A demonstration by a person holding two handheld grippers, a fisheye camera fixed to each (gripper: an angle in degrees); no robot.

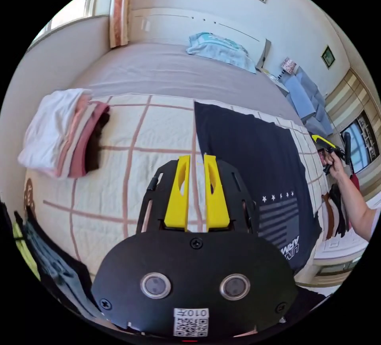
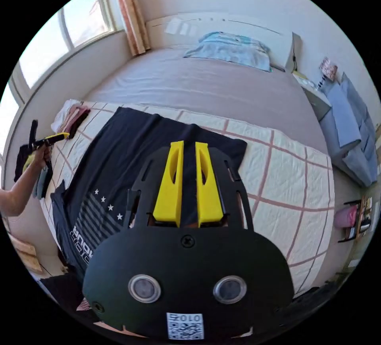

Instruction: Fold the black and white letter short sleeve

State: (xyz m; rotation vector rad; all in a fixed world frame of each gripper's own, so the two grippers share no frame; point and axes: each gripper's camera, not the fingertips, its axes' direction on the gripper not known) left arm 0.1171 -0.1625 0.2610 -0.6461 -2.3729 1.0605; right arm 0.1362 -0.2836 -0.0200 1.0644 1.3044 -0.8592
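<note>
In the left gripper view, the black short sleeve shirt (image 1: pixel 254 170) lies spread flat on a cream quilt with pinkish-red grid lines (image 1: pixel 147 130), right of that view's centre. Its print faces up: a row of small white stars, a grey striped block and white letters near one edge. The cloth looks smooth, with one long straight side running along a grid line.

The left gripper (image 1: pixel 196 192) hangs above the quilt just beside the shirt's straight edge; its yellow jaws stand nearly together with a thin slit between them, gripping nothing. In the right gripper view, the right gripper (image 2: pixel 188 180) hovers over the shirt's dark cloth (image 2: pixel 119 170), its yellow jaws likewise a narrow gap apart and empty; whether the tips touch the cloth cannot be told.

To the left on the quilt sits a stack of folded clothes (image 1: pixel 59 134), white, pink and maroon, well apart from the shirt. Beyond the quilt stretches a mauve bedsheet (image 1: pixel 166 71), with a light blue folded blanket (image 1: pixel 220 49) near the headboard. At the far right, a person's hand (image 1: pixel 337 164) holds the other gripper off the bed's edge.
</note>
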